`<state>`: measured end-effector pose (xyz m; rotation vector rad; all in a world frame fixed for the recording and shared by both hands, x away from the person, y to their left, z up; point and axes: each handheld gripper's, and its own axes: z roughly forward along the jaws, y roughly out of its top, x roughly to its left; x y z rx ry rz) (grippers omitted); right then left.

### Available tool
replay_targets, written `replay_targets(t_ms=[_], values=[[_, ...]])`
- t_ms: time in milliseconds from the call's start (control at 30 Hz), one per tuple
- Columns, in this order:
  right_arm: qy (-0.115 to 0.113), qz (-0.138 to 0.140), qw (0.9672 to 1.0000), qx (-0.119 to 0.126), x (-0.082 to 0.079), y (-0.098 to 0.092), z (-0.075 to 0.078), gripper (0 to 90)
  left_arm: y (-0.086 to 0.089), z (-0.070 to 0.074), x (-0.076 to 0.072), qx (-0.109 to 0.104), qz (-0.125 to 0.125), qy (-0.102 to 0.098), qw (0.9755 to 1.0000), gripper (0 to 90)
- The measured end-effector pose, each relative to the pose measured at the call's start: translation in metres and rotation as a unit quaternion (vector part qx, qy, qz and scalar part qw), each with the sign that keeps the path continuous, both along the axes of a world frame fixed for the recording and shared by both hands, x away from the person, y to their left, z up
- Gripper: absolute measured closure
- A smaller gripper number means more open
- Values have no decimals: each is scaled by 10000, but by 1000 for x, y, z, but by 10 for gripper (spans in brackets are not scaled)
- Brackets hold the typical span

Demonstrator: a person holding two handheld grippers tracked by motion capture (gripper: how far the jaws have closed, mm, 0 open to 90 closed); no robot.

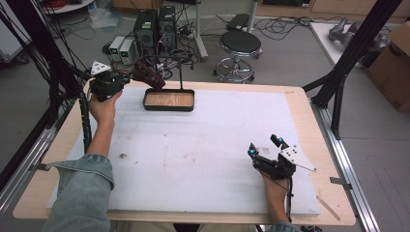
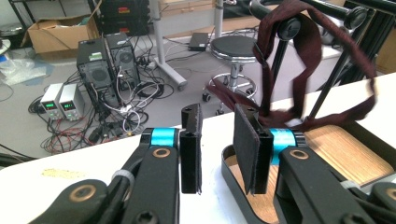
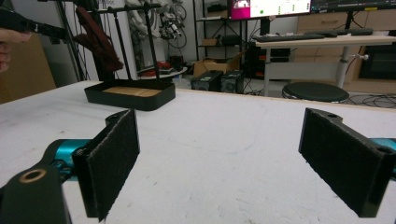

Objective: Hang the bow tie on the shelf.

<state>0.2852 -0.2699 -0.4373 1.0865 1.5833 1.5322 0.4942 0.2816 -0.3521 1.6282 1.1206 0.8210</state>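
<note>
— Where is the left gripper (image 1: 126, 79)?

— Upper left of the high view, held up at the table's far edge, forearm in a denim sleeve (image 1: 82, 193) reaching forward from the bottom left. Its jaws are parted with a gap and nothing between them.

— And the dark red cloth (image 2: 299, 70)?

— It hangs looped over the black rack's bar (image 1: 169, 59), just beyond and to the right of those jaws in the left gripper view. I cannot tell whether it brushes the right jaw.

— Below it?

— A black tray with a wooden floor (image 1: 169, 100), on the white mat (image 1: 203, 145).

— The right gripper (image 1: 263, 147)?

— Lower right, low over the mat, hand (image 1: 275, 191) behind it, jaws spread wide, empty, pointing toward the tray well apart.
</note>
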Motion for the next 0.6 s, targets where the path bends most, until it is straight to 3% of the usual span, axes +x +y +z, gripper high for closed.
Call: replay_targets(t_ms=[367,600], values=[[-12,-5,10000,-8,0,0,0,116,8,5,-12,68,-114,-153,9998,642],[-11,-8,10000,-10,0,0,0,116,15,11,-25,-109,-415,-116,9990,566]])
